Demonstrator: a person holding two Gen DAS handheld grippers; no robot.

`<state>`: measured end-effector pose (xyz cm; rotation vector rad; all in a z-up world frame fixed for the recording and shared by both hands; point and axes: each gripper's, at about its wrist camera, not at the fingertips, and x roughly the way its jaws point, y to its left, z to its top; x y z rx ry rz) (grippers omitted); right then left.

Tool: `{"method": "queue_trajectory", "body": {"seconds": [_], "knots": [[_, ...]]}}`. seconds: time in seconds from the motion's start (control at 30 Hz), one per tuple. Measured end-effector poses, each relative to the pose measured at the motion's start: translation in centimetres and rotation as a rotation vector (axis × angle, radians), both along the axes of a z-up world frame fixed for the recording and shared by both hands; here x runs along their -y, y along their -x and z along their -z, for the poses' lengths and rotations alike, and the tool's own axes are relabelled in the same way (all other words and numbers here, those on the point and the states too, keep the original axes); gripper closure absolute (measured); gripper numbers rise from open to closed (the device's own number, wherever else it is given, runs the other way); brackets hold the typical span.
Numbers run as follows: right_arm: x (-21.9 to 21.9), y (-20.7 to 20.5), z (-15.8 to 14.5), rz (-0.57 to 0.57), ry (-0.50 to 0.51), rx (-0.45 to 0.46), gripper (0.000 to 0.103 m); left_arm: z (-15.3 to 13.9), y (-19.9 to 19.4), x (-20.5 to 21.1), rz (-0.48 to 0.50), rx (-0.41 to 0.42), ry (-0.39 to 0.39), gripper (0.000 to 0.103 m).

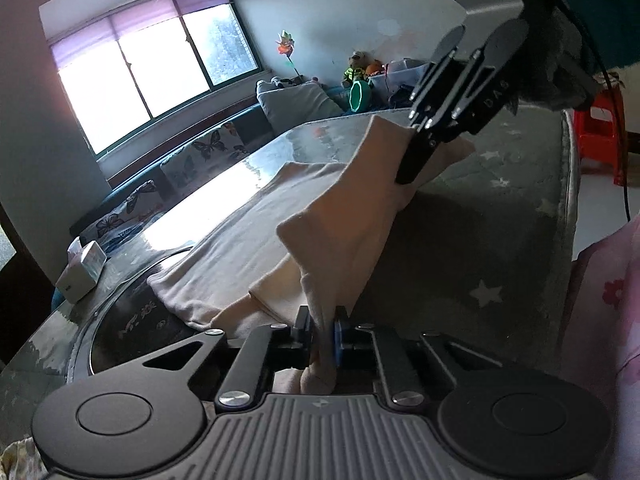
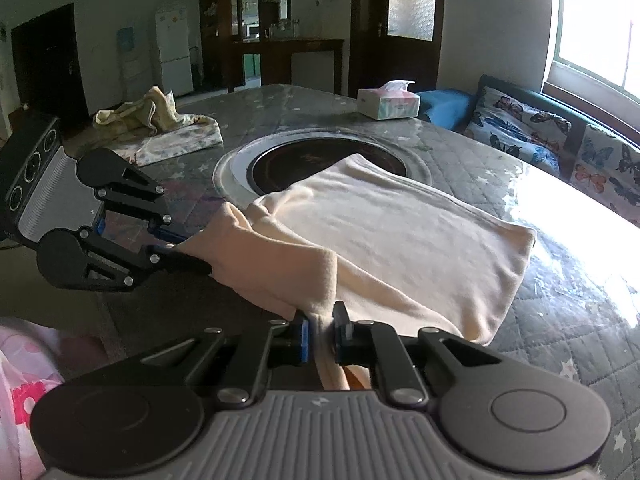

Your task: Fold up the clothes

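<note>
1. While both claws pinch the near edge of the cream garment (image 2: 400,232), its far part lies flat on the table (image 2: 560,320), one end overlapping the round hob (image 2: 304,160).
2. Left gripper (image 1: 323,332): jaws nearly closed, a bunch of cream cloth clamped between the pads. Seen from the right wrist it sits at left (image 2: 188,248), gripping one near corner.
3. Right gripper (image 2: 322,330): jaws nearly closed on a thin fold of the same edge. From the left wrist it hangs above right (image 1: 420,152), cloth in its tips.
4. Key relation: the held edge is raised and sags between the two claws; the flat part runs away from both, toward the window side (image 1: 140,72). Its long axis appears to run roughly parallel to the held edge.
5. Judgement: next move likely carries this edge forward over the flat part. Neither hand looks clearly nearer; both need to travel together to keep the fold square.
6. Off-task: a crumpled yellowish cloth (image 2: 156,120) and a tissue box (image 2: 388,100) sit well apart.
</note>
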<state>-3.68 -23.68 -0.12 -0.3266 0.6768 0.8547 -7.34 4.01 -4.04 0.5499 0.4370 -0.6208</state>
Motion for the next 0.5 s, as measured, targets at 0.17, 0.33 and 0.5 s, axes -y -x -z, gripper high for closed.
{"method": "queue_trajectory", "body": {"seconds": [0.17, 0.33, 0.5], "knots": [[0.8, 1.8, -1.1, -0.011, -0.013, 0.017, 0.094, -1.9, 1.3, -0.2, 0.019, -0.033, 0.043, 0.092], [2.3, 5.4, -3.2, -0.035, -0.018, 0.003, 0.094, -4.6, 4.2, -0.5, 0.065, -0.1, 0.102, 0.093], [3.6, 9.3, -5.7, -0.068, -0.007, -0.037, 0.094, -7.5, 7.1, -0.7, 0.106, -0.157, 0.146, 0.093]]}}
